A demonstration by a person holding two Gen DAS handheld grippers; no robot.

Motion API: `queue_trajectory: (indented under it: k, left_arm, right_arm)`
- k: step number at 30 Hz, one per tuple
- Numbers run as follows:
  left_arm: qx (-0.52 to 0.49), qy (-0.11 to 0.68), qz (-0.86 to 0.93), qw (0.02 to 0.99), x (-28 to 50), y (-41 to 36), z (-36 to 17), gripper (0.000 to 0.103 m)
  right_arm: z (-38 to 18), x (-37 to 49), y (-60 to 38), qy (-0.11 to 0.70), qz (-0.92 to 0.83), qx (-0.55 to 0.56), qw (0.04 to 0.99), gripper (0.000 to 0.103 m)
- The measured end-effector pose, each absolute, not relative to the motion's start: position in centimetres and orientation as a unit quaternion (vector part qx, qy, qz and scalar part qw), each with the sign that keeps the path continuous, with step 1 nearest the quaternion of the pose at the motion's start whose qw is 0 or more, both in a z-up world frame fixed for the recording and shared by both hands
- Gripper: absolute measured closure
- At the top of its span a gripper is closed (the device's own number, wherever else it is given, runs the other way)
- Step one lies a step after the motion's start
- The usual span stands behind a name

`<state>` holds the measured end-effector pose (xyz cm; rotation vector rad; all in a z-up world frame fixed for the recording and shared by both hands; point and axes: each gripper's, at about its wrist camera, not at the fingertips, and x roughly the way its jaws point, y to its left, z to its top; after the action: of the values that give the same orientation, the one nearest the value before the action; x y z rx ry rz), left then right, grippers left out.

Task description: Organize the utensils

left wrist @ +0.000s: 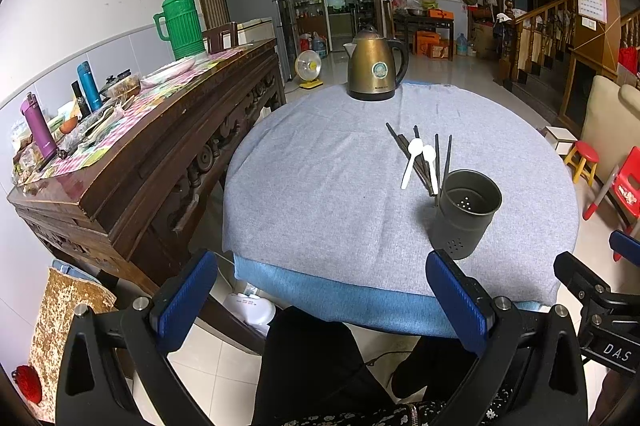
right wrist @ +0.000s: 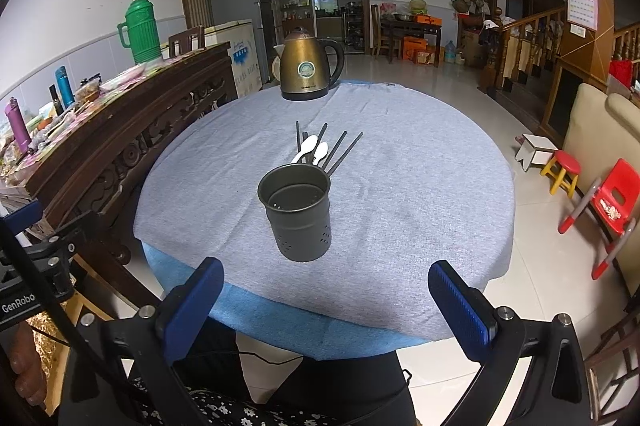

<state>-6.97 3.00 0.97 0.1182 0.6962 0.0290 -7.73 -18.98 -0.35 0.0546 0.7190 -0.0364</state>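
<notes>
Both tongs, left (left wrist: 322,300) and right (right wrist: 326,304), gape empty at the near counter (right wrist: 420,185) edge. Risk: grabbing chopsticks (right wrist: 340,151) past the tall holder (right wrist: 298,211) could topple it.

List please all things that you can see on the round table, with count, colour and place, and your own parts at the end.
grey cloth-covered round table: one, grey over blue, centre.
brass-coloured electric kettle: one, far edge.
dark perforated metal utensil cup: one, upright, empty, near edge.
white plastic spoons: two, lying behind the cup.
dark chopsticks: several, lying with the spoons.
left claw: blue pads, open, holding nothing.
right claw: blue pads, open, holding nothing.
</notes>
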Motion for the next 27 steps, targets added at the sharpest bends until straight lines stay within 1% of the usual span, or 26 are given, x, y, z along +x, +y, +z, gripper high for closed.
queue_trajectory:
  k: [21,27]
  left_arm:
    - [0.055,0.342,0.011,0.938,-6.9,3.1,0.5,0.0]
    - [0.042,0.358,-0.011,0.933,-4.5,3.8,0.5,0.0]
  right_arm:
    - [-0.5,-6.7,-19.1,0.359,-0.013,0.027,0.933,0.0]
    - [0.5,-4.7,-20.6,0.341,-0.007,0.045,0.939,0.0]
